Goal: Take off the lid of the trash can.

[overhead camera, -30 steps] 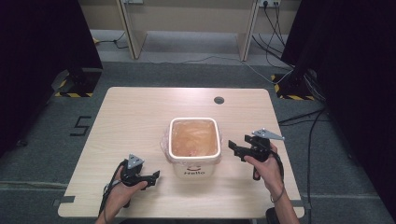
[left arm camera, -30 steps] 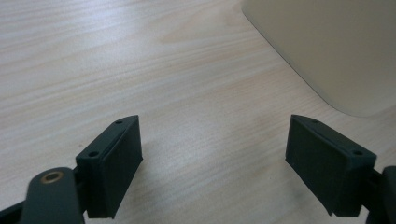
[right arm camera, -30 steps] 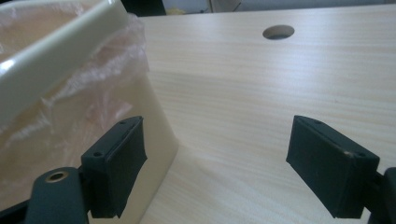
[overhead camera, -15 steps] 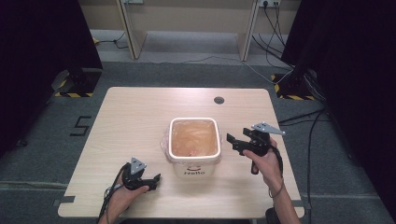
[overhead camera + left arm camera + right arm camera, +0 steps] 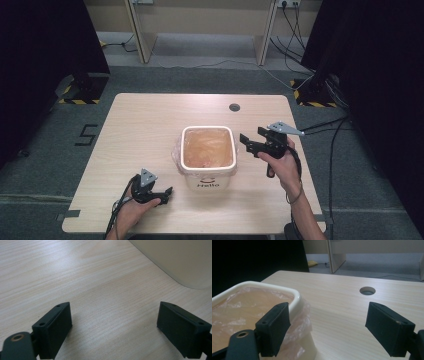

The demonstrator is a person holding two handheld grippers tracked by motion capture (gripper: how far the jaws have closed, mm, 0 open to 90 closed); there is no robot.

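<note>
A cream bin (image 5: 210, 176) marked "Hello" stands at the table's middle, lined with a thin clear plastic bag (image 5: 207, 147). My left gripper (image 5: 166, 195) rests low on the table to the bin's front left. Its jaws have just been opening and stand wide with nothing between them (image 5: 113, 322); the bin's wall (image 5: 175, 262) lies ahead to their right. My right gripper (image 5: 245, 142) hovers open just right of the bin's rim, pointing at it. In the right gripper view (image 5: 327, 322) the rim (image 5: 274, 287) and the bag (image 5: 244, 307) sit behind the left jaw.
The wooden table (image 5: 150, 125) has a round cable hole (image 5: 234, 107) (image 5: 367, 290) behind the bin. Bare tabletop surrounds the bin on every side. Black curtains and cables stand beyond the table's edges.
My right gripper has lifted a little beside the bin's right rim. The left hand has stayed where it was.
</note>
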